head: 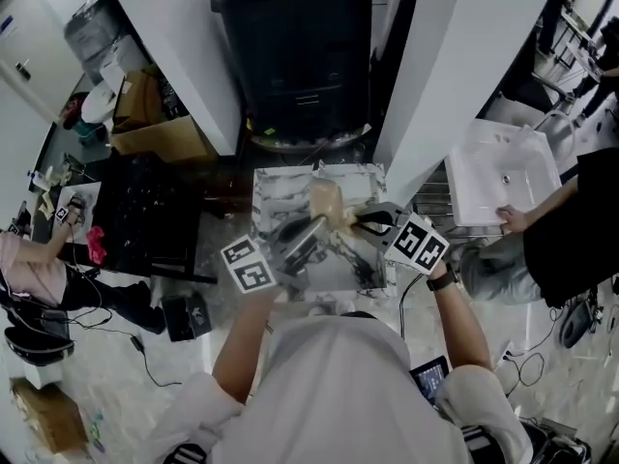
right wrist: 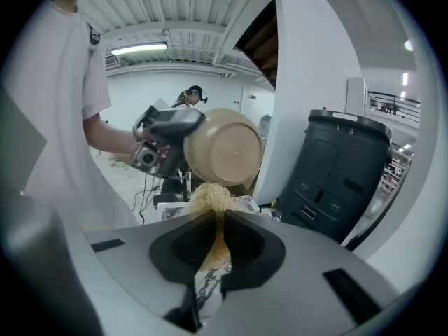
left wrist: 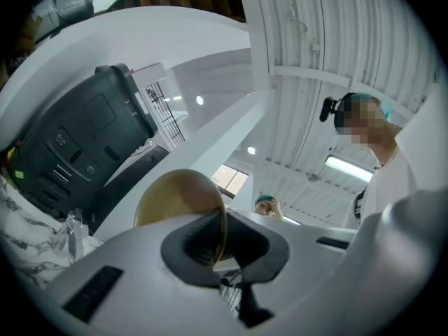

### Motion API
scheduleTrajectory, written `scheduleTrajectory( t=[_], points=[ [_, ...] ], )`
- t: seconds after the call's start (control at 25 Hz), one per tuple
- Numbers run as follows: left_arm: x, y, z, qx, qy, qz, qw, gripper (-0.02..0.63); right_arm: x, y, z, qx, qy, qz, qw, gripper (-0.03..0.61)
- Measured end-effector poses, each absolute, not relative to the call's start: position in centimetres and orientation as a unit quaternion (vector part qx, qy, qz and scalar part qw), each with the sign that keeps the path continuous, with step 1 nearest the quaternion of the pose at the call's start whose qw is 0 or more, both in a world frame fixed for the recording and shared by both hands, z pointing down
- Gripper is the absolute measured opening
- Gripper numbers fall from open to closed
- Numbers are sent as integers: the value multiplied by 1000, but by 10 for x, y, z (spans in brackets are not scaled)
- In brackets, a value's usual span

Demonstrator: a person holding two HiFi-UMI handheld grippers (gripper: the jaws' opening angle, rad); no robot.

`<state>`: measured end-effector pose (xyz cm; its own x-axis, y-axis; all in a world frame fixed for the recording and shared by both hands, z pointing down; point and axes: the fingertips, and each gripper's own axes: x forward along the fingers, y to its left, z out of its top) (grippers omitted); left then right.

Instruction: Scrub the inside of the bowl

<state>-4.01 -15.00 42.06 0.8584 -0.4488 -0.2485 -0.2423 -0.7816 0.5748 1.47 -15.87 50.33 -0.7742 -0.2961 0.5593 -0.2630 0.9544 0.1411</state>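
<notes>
A tan bowl (head: 327,201) is held tilted above the marble-patterned table (head: 276,187). My left gripper (head: 315,226) is shut on the bowl's rim; in the left gripper view the rim (left wrist: 218,219) runs between the jaws of that gripper (left wrist: 213,242) and the bowl's hollow (left wrist: 175,198) shows beyond. My right gripper (head: 358,224) is shut on a tan fibrous scrubber (right wrist: 208,200), whose tuft sticks out past the jaws of that gripper (right wrist: 214,238). In the right gripper view the bowl (right wrist: 225,147) shows its outside, just above the scrubber, with the left gripper (right wrist: 165,143) beside it.
A black wheeled bin (head: 295,46) stands behind the table between white pillars. At the right a person holds a white basin (head: 503,174). A cardboard box (head: 160,133) and a dark crate (head: 145,211) lie at the left. Cables trail across the floor.
</notes>
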Motion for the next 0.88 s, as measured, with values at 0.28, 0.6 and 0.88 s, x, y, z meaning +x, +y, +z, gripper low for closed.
scheduleTrajectory(
  t=[0.28,0.6,0.88],
  points=[
    [-37,-155,443,927,-196,-156,277,18,5,-154,443,168,-936,-109,290,41],
    [-24,-128,438,937,-157,-150,275,18,28,-204,443,236,-916,-100,310,40],
    [-41,-142,425,917,-178,-207,291,18,25,-175,499,203,-919,-34,336,40]
  ],
)
